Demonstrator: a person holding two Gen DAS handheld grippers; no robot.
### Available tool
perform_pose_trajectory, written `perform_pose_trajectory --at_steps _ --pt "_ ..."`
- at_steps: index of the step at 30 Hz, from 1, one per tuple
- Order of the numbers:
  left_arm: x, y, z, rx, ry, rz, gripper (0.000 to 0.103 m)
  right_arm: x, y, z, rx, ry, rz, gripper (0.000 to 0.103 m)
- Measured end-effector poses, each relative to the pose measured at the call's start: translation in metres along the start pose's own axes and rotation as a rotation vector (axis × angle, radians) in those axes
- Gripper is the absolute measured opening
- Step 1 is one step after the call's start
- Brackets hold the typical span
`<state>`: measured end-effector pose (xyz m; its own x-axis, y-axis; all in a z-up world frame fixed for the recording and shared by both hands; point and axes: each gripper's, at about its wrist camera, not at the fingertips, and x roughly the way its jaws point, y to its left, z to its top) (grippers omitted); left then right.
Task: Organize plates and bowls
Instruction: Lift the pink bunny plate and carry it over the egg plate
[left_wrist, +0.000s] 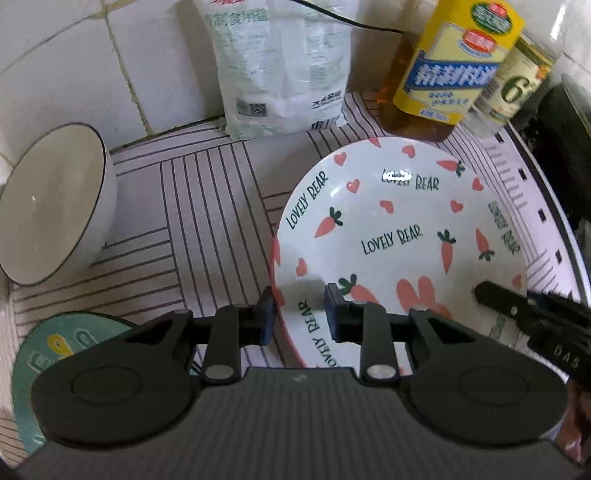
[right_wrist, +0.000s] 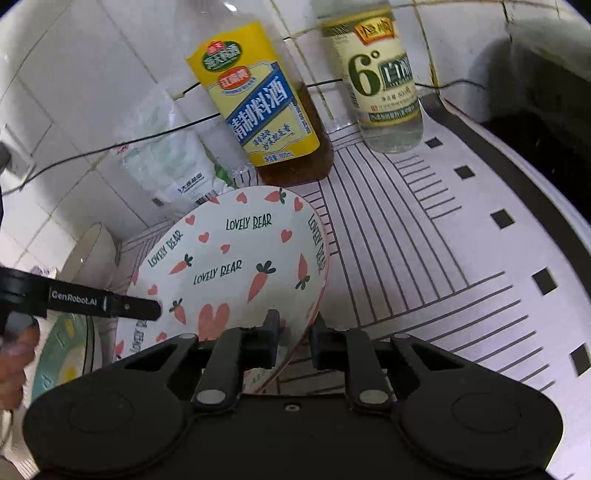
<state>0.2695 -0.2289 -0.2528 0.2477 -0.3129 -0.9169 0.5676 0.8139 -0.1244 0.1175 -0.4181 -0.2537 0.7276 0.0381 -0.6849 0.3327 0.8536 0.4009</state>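
Observation:
A white plate with pink carrots, hearts and "LOVELY BEAR" lettering (left_wrist: 391, 236) is tilted up off the striped mat. My left gripper (left_wrist: 299, 314) straddles its near-left rim, one finger outside and one inside, with a gap showing. My right gripper (right_wrist: 293, 338) is closed on the plate's right rim (right_wrist: 236, 258) and holds it tilted. The right gripper's finger shows in the left wrist view (left_wrist: 495, 293). A white bowl with a dark rim (left_wrist: 55, 203) lies on its side at the left. A teal plate (left_wrist: 59, 354) lies flat at the near left.
A white salt bag (left_wrist: 280, 70), a yellow-labelled cooking wine bottle (right_wrist: 262, 107) and a clear vinegar bottle (right_wrist: 384, 77) stand along the tiled back wall. A black cable (right_wrist: 110, 144) runs across the wall. The mat's dark edge (right_wrist: 517, 162) curves on the right.

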Motion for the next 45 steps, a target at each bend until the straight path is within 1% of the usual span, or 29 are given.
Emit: perform_pose_trajectory --at_steps 2,5,8,10,12,14,16,18,20,22,28,31,33,36,40,45 --pt "0.000 0.002 0.000 -0.029 0.006 -0.003 0.027 0.000 -0.002 0.000 0.007 -0.003 0.012 0.021" --pt "-0.002 -0.005 0.000 -0.005 0.036 0.033 0.027 -0.001 0.002 0.003 -0.023 0.017 0.004 0.021" --pt "-0.010 -0.004 -0.004 -0.008 0.033 0.011 0.027 -0.007 0.007 0.007 -0.061 0.019 0.005 0.021" --pt "-0.022 -0.007 -0.010 0.010 0.018 0.013 0.027 -0.012 0.008 0.011 -0.079 0.026 0.012 0.021" --pt "-0.040 -0.011 -0.017 0.016 -0.021 0.017 0.027 -0.020 0.011 0.014 -0.102 0.013 0.023 0.021" --pt "-0.055 -0.013 -0.023 0.013 -0.040 0.013 0.027 -0.031 0.012 0.016 -0.101 -0.002 0.048 0.021" --pt "-0.068 -0.014 -0.029 0.002 -0.049 0.008 0.027 -0.042 0.016 0.018 -0.103 -0.012 0.061 0.021" --pt "-0.078 -0.013 -0.035 -0.009 -0.040 0.012 0.028 -0.052 0.020 0.020 -0.103 -0.021 0.065 0.021" --pt "-0.087 -0.005 -0.039 -0.065 -0.027 -0.012 0.027 -0.063 0.028 0.023 -0.113 -0.033 0.076 0.021" --pt "-0.095 0.000 -0.045 -0.088 -0.037 -0.020 0.027 -0.072 0.038 0.024 -0.147 -0.041 0.084 0.021" --pt "-0.118 0.014 -0.064 -0.143 -0.072 -0.001 0.027 -0.082 0.062 0.028 -0.223 -0.036 0.109 0.021" --pt "-0.129 0.025 -0.074 -0.175 -0.091 0.010 0.027 -0.084 0.075 0.027 -0.249 -0.016 0.134 0.021" --pt "-0.134 0.035 -0.083 -0.205 -0.094 0.009 0.027 -0.085 0.085 0.026 -0.292 -0.009 0.156 0.021" --pt "-0.137 0.051 -0.092 -0.257 -0.099 0.025 0.027 -0.082 0.100 0.022 -0.385 -0.014 0.180 0.021" --pt "-0.145 0.072 -0.106 -0.325 -0.109 0.059 0.028 -0.068 0.117 0.023 -0.426 0.016 0.237 0.021" --pt "-0.147 0.103 -0.121 -0.418 -0.085 0.088 0.028 -0.051 0.145 0.020 -0.472 0.060 0.291 0.021"
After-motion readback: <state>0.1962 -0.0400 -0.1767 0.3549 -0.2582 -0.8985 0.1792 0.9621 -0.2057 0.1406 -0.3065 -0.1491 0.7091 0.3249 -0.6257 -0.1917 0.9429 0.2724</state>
